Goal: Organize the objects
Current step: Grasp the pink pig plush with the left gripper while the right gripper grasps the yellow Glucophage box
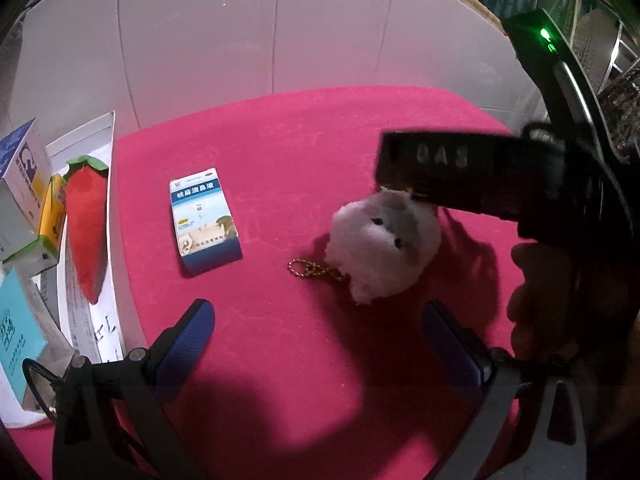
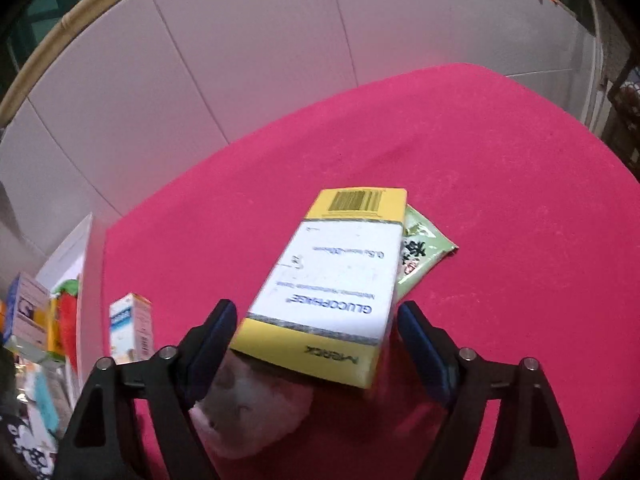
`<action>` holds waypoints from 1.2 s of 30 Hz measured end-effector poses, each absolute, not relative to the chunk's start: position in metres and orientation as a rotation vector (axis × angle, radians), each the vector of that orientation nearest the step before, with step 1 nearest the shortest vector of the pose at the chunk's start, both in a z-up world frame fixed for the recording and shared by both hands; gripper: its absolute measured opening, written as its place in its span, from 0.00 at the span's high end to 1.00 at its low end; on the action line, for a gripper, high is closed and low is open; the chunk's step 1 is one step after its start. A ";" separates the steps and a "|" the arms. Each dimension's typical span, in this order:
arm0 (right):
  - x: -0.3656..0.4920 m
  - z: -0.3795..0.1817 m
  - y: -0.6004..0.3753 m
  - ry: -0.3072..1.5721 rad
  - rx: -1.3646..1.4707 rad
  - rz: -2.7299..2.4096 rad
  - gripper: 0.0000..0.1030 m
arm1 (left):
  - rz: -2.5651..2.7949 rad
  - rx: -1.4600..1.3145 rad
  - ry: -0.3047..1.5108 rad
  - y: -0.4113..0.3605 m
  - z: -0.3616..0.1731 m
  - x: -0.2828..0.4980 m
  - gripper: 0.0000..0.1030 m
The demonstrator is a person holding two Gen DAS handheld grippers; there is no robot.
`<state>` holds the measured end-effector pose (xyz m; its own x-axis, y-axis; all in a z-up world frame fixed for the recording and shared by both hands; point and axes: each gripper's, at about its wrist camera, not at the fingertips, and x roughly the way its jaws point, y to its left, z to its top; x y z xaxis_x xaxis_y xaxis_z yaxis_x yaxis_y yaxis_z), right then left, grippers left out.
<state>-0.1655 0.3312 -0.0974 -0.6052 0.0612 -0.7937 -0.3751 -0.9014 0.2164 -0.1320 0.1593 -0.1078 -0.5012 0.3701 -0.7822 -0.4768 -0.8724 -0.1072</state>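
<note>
Two handheld grippers angle steeply down over a table draped in pink-red velvety cloth (image 1: 304, 152).

The left gripper (image 1: 318, 326) has its blue ribbed fingers spread wide and empty, over bare cloth just in front of a fluffy white plush keychain (image 1: 384, 252) with two dark bead eyes and a gold ball chain (image 1: 314, 269). A blue-and-white nasal drops carton (image 1: 204, 220) lies flat nearby. At the left edge, a white tray (image 1: 102, 136) holds a red plush strawberry (image 1: 86, 224) and several small cartons.

The right gripper (image 2: 316, 344) brackets a white-and-yellow Glucophage box (image 2: 332, 280), tilted, its near end between the blue pads (image 2: 214, 340). A small gap shows on each side, so the fingers appear not to be gripping it. Beneath the box sits the white plush, blurred; behind it, a green foil sachet (image 2: 424, 252) lies on the cloth. Only the left view shows a fingertip (image 1: 536, 300) of the person's right hand.
</note>
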 end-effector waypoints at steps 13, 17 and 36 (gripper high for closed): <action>-0.070 -0.094 0.418 0.884 -0.973 2.600 0.75 | 2.308 -1.044 0.386 0.207 -0.109 -0.139 0.00; -0.058 -0.099 0.423 0.904 -0.979 2.586 0.77 | 2.295 -1.057 0.453 0.223 -0.116 -0.146 0.00; -0.028 -0.089 0.522 0.871 -0.882 2.467 0.09 | 2.262 -1.116 0.368 0.235 -0.127 -0.161 0.04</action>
